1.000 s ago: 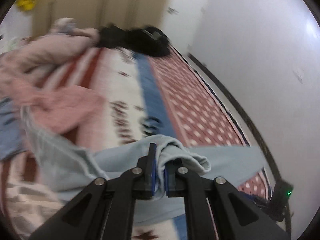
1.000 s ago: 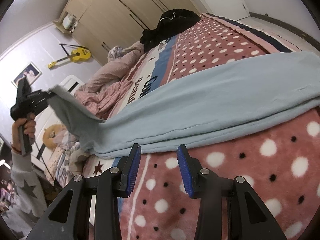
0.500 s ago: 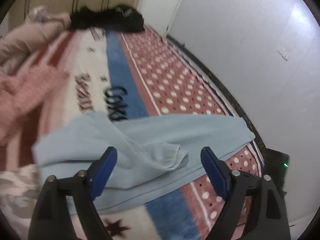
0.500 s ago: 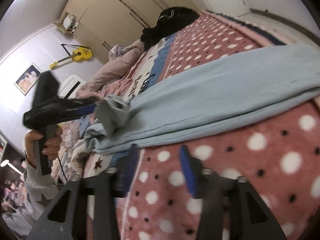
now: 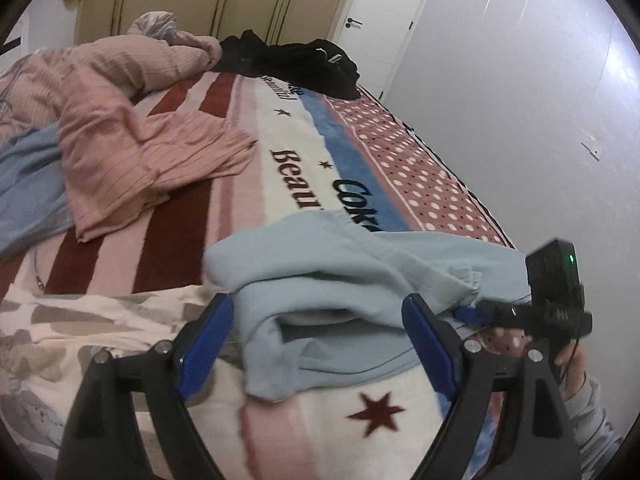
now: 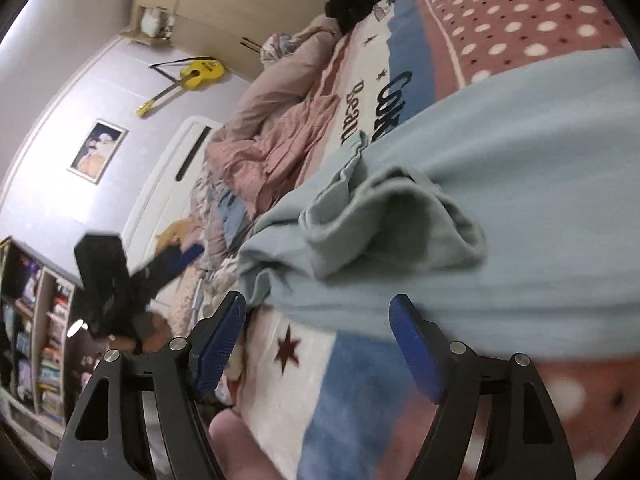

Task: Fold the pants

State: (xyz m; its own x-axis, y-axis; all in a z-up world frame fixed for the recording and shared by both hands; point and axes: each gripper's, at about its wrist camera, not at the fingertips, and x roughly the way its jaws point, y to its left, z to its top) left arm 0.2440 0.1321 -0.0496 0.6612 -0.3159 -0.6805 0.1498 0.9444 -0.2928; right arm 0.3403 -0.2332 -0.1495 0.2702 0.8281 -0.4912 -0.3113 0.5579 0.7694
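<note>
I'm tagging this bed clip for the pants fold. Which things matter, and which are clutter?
Job:
- light blue pants
- left gripper, open
- right gripper, jaws opening, nothing between them

Clutter:
- pink garment
- black clothes
- yellow guitar

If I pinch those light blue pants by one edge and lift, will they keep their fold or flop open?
The light blue pants will probably flop: the cloth already lies in soft bunches and wrinkles, with one end slumped over itself. They look like thick fleece, so likely a bit heavy and droopy. On the fuzzy blanket they would probably drag rather than slide.
</note>
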